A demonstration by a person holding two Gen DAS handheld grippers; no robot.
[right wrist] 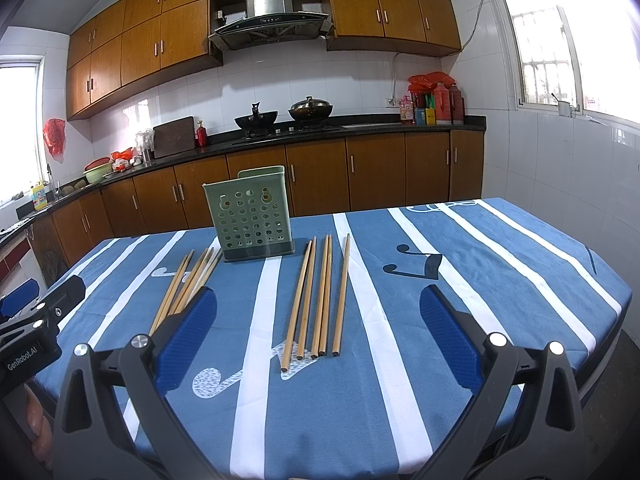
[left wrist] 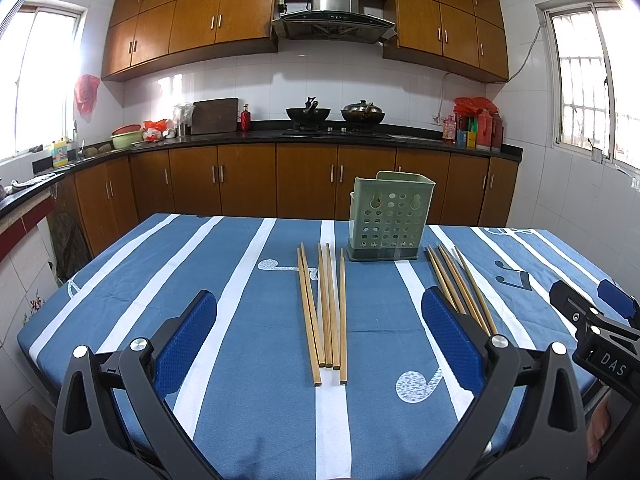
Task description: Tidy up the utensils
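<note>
Several wooden chopsticks (left wrist: 325, 312) lie side by side on the blue striped tablecloth, right in front of my left gripper (left wrist: 318, 300), which is open and holds nothing. A second bunch of chopsticks (left wrist: 460, 284) lies to the right, partly hidden by my right-hand finger pad. Behind both bunches, a perforated green utensil holder (left wrist: 386, 216) stands upright. In the right wrist view that second bunch of chopsticks (right wrist: 316, 300) lies ahead of my right gripper (right wrist: 316, 296), also open with nothing in it. There the holder (right wrist: 252, 216) stands at the back left and the first bunch (right wrist: 188, 284) fans out left.
The table (left wrist: 180, 272) ends close on the left in the left wrist view, and its right edge (right wrist: 616, 296) shows in the right wrist view. Behind it run brown cabinets and a dark counter (left wrist: 320, 140) with woks, bottles and bowls. A hand (right wrist: 36, 420) holds the left gripper.
</note>
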